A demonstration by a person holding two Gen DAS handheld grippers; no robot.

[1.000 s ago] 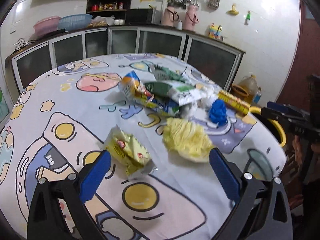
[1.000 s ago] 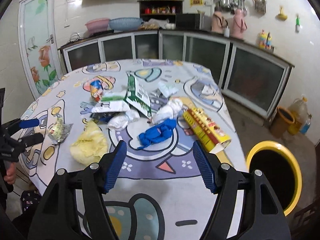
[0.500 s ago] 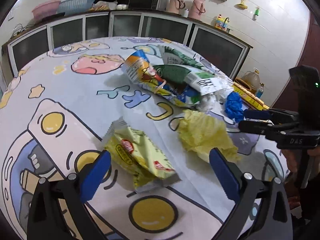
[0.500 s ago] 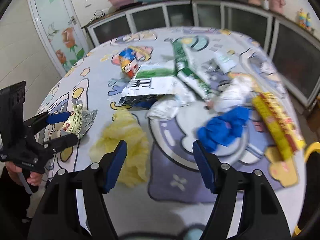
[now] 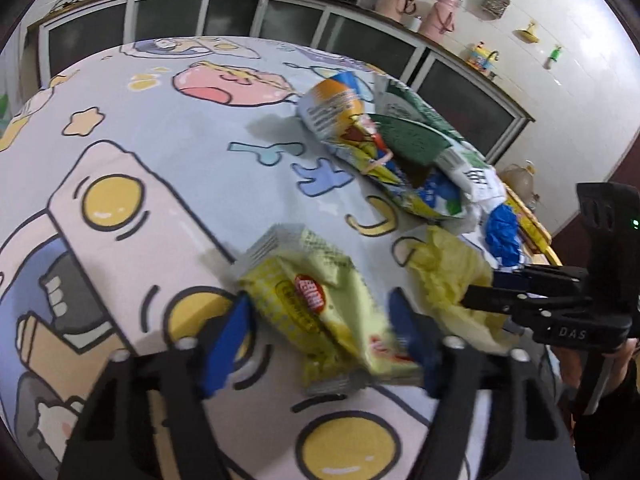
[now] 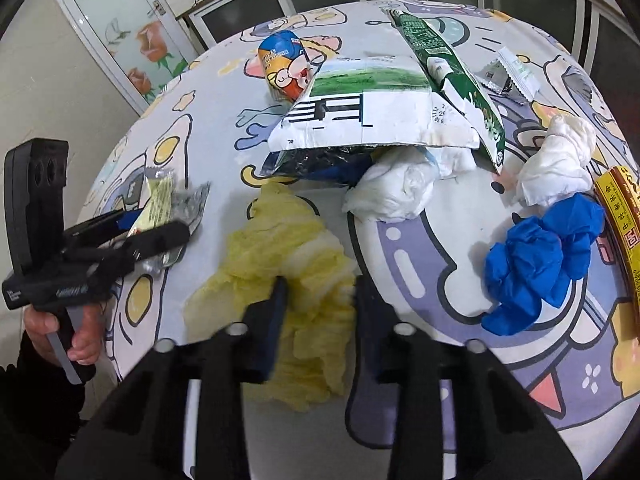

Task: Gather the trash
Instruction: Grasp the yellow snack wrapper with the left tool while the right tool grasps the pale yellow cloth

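Observation:
A yellow snack wrapper [image 5: 304, 300] with a red logo lies on the cartoon tablecloth [image 5: 160, 152]. My left gripper [image 5: 320, 332] straddles it and its jaws are closing, a blue pad close by each edge of the wrapper. The right wrist view shows that left gripper [image 6: 156, 224] around the wrapper [image 6: 158, 196]. My right gripper [image 6: 320, 312] is down in a crinkled yellow leafy scrap [image 6: 280, 248]. Its jaws are closing, and its narrow-set fingers pinch the scrap [image 5: 448, 276], as the left wrist view shows of the right gripper [image 5: 480, 290].
Beyond both grippers lies a heap of snack bags [image 6: 360, 120], two white tissue wads [image 6: 392, 188], a crumpled blue glove [image 6: 536, 264] and a long yellow-red box [image 6: 624, 232] at the right edge. A hand [image 6: 80, 340] holds the left gripper's handle. Dark cabinets line the back wall.
Both grippers have come down to the table. The left jaws narrowed around the yellow wrapper. The right gripper swung left from the blue glove onto the yellow scrap and narrowed its jaws.

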